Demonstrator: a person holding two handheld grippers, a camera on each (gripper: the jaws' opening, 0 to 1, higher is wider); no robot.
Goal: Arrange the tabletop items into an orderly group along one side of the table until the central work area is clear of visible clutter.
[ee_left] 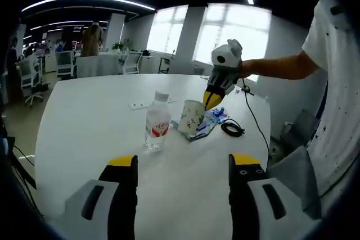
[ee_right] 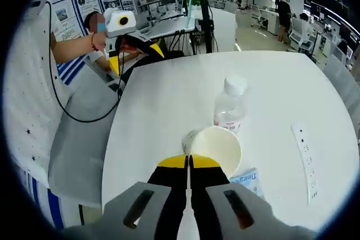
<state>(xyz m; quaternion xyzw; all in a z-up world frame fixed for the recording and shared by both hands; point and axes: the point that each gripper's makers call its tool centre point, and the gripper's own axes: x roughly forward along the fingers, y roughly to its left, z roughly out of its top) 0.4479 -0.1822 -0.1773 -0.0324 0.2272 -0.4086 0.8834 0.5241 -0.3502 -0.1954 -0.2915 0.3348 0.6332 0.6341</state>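
While right claw [ee_right: 189, 162] pinches one cup [ee_right: 216, 146] | one bottle [ee_left: 158, 121] | left claw [ee_left: 183, 164] wide

A white table [ee_left: 101, 133] is seen across both views. The left gripper [ee_left: 183, 164] is marked by yellow tips on black fingers, with grey bodies below, at the bottom of the left gripper view; the same colours are carried by the right gripper [ee_right: 189, 162] at the bottom of the right gripper view. A clear bottle [ee_left: 158, 120] with a white cap and a red-and-white label is seen at centre. A white paper cup [ee_left: 192, 117] is printed with a green leaf pattern. A blue-and-white packet [ee_left: 212, 118] and a coiled black cable [ee_left: 232, 128] are shown right of centre. A white power strip [ee_right: 307, 161] is shown at the right. A white shirt [ee_left: 337, 82] speckled with dark dots is worn by the person.
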